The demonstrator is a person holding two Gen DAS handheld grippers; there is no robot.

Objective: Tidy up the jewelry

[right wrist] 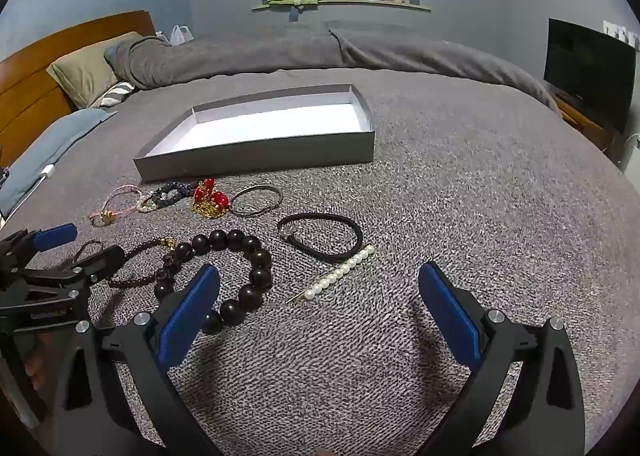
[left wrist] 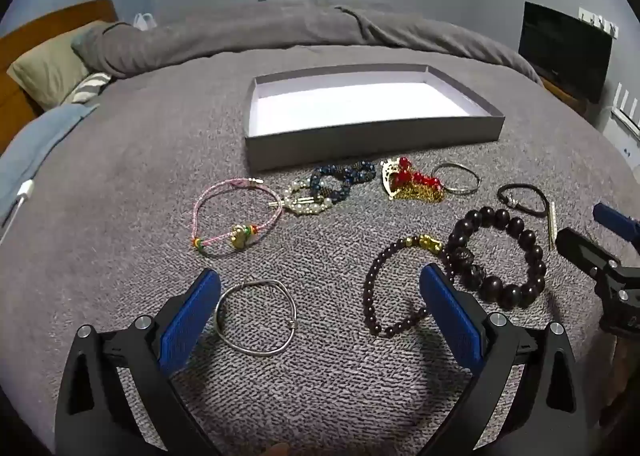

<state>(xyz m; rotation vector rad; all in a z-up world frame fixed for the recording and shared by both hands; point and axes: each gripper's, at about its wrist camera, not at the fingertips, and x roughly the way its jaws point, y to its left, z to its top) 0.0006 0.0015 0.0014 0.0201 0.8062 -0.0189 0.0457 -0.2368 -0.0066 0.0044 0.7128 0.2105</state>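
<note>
Jewelry lies spread on a grey blanket in front of an empty grey box [left wrist: 372, 135] [right wrist: 256, 159] with a white inside. My left gripper [left wrist: 320, 284] is open, low over the blanket; a silver bangle [left wrist: 256, 316] lies between its fingers and a small dark-red bead bracelet [left wrist: 394, 288] by its right finger. My right gripper [right wrist: 320, 278] is open too, with nothing held; a pearl hair clip [right wrist: 340, 272] lies just ahead of it and the big dark bead bracelet [right wrist: 236, 276] beside its left finger. A black cord bracelet [right wrist: 320, 236] lies further on.
Nearer the box lie a pink string bracelet [left wrist: 232, 215], a pearl piece [left wrist: 308, 199], a blue bead bracelet [left wrist: 340, 179], a red and gold piece [left wrist: 416, 183] and a thin silver ring bangle [left wrist: 456, 177]. Pillows [left wrist: 48, 67] and a rumpled duvet [left wrist: 280, 31] lie behind.
</note>
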